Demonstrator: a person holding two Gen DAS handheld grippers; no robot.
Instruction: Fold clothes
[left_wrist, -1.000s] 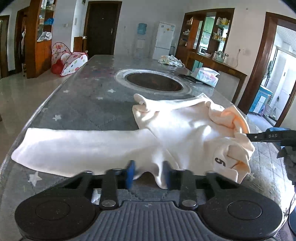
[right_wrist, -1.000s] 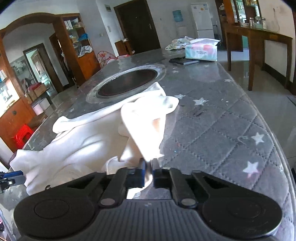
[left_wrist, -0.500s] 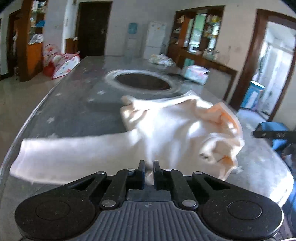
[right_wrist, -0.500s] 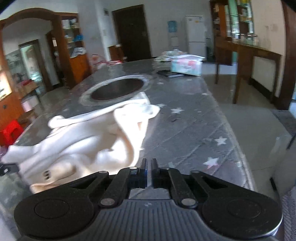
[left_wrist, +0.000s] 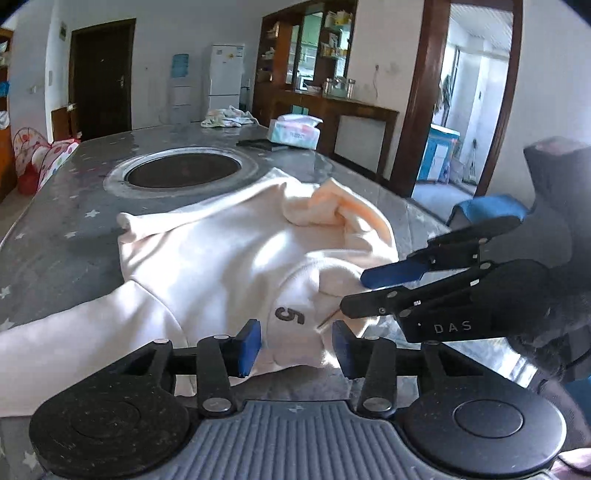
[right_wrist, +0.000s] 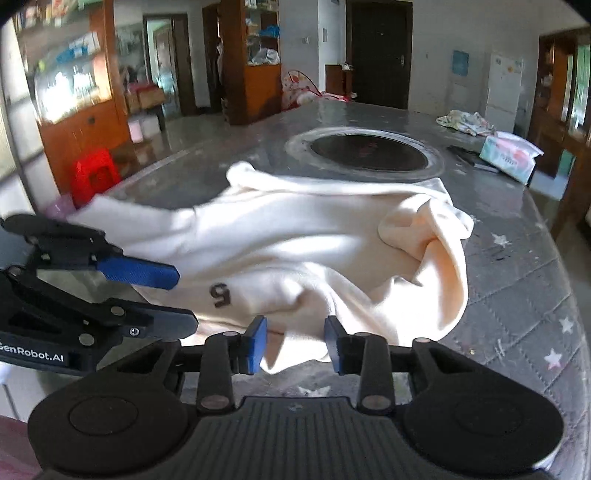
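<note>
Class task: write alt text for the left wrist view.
Open left tongs frame the near edge of a crumpled cream top marked "5", lying on a grey starred table. The right tongs, also open, reach in from the right.

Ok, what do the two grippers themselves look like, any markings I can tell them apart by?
Both are matte black linkage frames with silver rivets, round side discs and a ribbed grey body. Each finger ends in a blue textured pad. Seen from the left camera, the right gripper carries white "DAS" lettering; from the right camera, the left gripper reads "GenRobot.AI". No cables show. A dark sleeve is behind the right one.
</note>
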